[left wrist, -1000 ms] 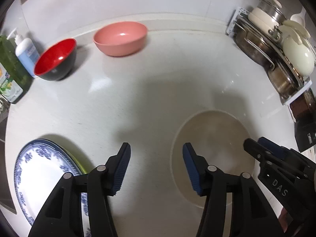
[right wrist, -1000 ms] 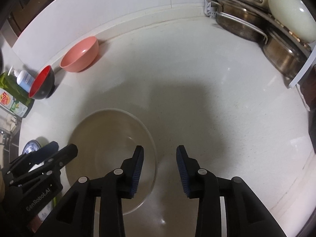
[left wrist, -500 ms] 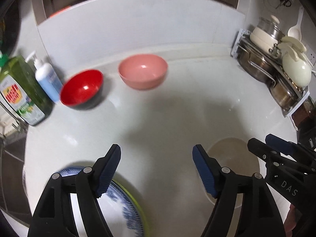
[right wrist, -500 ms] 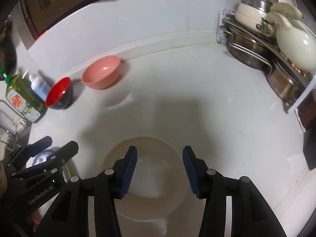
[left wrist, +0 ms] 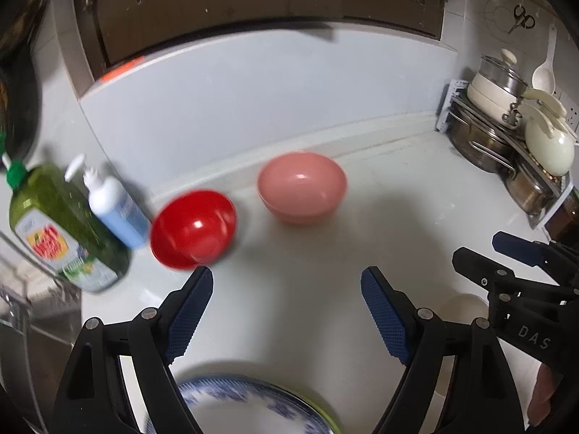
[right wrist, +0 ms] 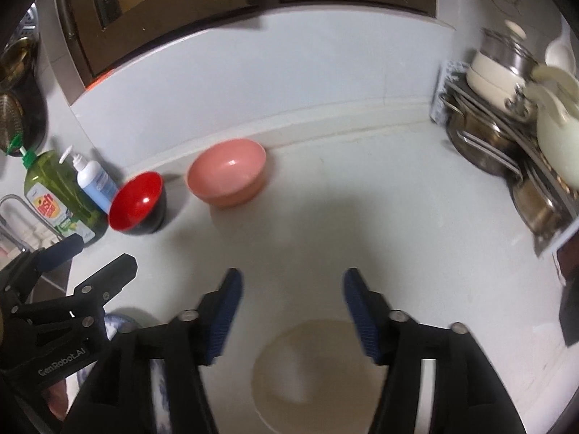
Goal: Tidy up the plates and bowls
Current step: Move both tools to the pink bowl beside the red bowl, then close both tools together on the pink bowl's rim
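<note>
Both grippers hover empty, jaws opening: left gripper (left wrist: 286, 307) above a blue-patterned white plate (left wrist: 246, 412), right gripper (right wrist: 289, 311) above a beige round plate (right wrist: 315, 372).

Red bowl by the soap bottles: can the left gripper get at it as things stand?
Probably yes. The left gripper has its fingers opening with nothing between them, and the red bowl sits just ahead on bare counter. The blue soap bottle crowds one side.

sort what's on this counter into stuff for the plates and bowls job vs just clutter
For the job: pink bowl, red bowl, blue-patterned plate, beige plate.

Clutter: green soap bottle, blue pump bottle, pot rack.
</note>
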A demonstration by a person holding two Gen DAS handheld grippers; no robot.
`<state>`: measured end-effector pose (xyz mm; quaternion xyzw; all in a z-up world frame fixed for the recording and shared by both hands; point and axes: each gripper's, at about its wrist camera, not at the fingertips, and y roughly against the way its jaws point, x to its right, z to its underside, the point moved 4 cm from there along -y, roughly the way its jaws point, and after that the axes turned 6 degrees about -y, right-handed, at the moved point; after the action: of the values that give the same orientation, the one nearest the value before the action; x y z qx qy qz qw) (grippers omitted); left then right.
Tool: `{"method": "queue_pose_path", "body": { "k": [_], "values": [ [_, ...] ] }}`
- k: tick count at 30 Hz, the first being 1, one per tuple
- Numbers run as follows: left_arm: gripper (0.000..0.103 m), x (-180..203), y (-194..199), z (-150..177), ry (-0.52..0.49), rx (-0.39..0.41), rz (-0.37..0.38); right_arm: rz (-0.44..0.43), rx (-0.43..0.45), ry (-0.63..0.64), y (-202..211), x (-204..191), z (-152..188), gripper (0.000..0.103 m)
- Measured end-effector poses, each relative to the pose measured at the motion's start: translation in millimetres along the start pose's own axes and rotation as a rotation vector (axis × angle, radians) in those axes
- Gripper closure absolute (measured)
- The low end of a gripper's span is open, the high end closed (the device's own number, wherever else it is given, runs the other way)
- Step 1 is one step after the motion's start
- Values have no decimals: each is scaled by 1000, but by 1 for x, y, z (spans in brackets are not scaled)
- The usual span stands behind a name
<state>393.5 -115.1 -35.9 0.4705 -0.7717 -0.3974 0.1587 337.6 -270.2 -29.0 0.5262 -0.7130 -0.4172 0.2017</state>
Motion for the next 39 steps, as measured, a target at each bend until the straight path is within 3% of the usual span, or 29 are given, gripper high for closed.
{"method": "queue_pose_path", "body": {
  "k": [10,19,31,37,39],
  "values": [
    [19,-33,-23,-46,-51,31,-28,-5,6,-4,-24,-26,-48,40],
    [19,-47,-58,-81,-93,56,-3,-22,14,-41,-61,-38,-87,40],
    [29,-44,-136,-99,-120,-64,56,-30,-68,-88,-123,-46,-110,41],
    [42,-38,-169,-96,-103,-137,108,-31,-126,-126,-148,-41,-110,42],
    [48,-37,-178,-96,-95,-157,111,-37,-154,-144,-158,-40,-109,49]
  ]
}}
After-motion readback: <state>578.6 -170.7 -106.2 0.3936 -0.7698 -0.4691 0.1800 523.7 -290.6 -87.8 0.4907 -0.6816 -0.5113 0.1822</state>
